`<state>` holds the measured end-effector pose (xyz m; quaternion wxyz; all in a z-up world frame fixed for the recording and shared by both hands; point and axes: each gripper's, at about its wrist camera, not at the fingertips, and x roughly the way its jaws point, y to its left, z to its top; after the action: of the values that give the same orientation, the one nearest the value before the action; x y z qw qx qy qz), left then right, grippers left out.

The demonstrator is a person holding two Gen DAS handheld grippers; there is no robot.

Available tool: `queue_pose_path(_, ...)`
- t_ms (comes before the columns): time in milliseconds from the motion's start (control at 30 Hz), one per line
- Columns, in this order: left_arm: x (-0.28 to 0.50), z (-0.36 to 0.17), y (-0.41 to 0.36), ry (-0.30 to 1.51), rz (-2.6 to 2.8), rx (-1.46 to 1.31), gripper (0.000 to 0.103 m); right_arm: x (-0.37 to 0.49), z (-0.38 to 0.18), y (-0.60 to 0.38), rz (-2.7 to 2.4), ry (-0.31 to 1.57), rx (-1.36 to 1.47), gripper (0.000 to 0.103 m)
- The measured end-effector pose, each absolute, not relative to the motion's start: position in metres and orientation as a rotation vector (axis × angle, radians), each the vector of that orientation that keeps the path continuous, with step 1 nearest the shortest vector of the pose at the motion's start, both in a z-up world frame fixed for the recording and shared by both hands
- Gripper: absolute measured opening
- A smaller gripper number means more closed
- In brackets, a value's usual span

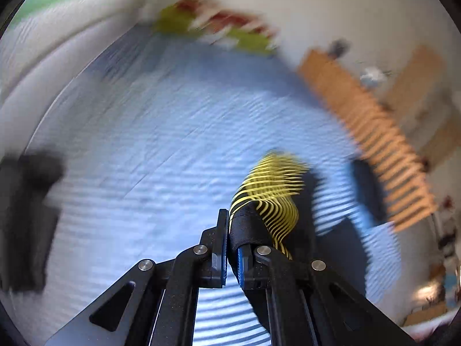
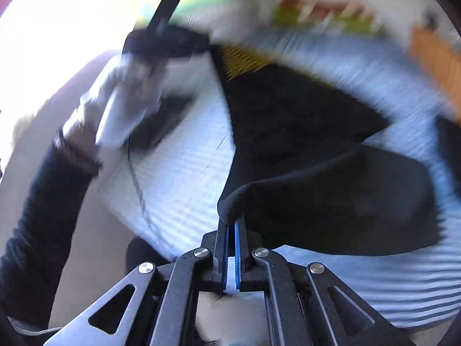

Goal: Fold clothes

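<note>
A black garment with a yellow-striped panel (image 1: 273,190) hangs from my left gripper (image 1: 229,230), which is shut on its black hem above the blue-and-white striped bedsheet (image 1: 161,132). In the right wrist view the same black garment (image 2: 317,158) stretches across the striped bedsheet (image 2: 178,173), its yellow-striped part (image 2: 245,60) at the far end. My right gripper (image 2: 232,225) is shut on the garment's near black edge. The other gripper (image 2: 164,40) shows at top left, held by a gloved hand (image 2: 126,103) with a dark sleeve (image 2: 46,207). Both views are motion-blurred.
A dark item (image 1: 28,201) lies on the sheet at the left. A wooden slatted rail (image 1: 383,150) runs along the bed's right side. A colourful red and green cushion (image 1: 219,31) sits at the far end, with a pale wall behind.
</note>
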<state>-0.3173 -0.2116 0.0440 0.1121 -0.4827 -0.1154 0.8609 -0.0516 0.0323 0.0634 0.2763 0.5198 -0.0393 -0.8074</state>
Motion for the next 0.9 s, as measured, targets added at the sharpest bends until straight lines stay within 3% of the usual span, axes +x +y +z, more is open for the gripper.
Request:
queue_pose_path(133, -0.308, -0.027, -0.283, -0.380, 2.548, -1.615, 0.004, -0.051, -0.025, -0.068, -1.952, -0.049, 1.535, 0.003)
queue_pose_path(300, -0.294, -0.068, -0.341, -0.429, 2.577, -1.705, 0.007, -0.062, -0.079, -0.131, -1.786, -0.003, 1.630, 0.005)
queue_pose_path(467, -0.286, -0.090, -0.358, -0.464, 2.577, -1.742, 0.015, -0.061, -0.079, -0.127, -1.746, 0.034, 1.602, 0.012)
queue_pose_path(600, -0.290, -0.103, -0.359, -0.508, 2.562, -1.794, 0.032, -0.053, -0.067, -0.100, -1.748, 0.019, 1.553, 0.017)
queue_pose_path(900, -0.275, -0.101, -0.369, -0.512, 2.578, -1.831, 0.038, -0.081, -0.024, 0.024, -1.922, -0.167, 1.491, 0.018)
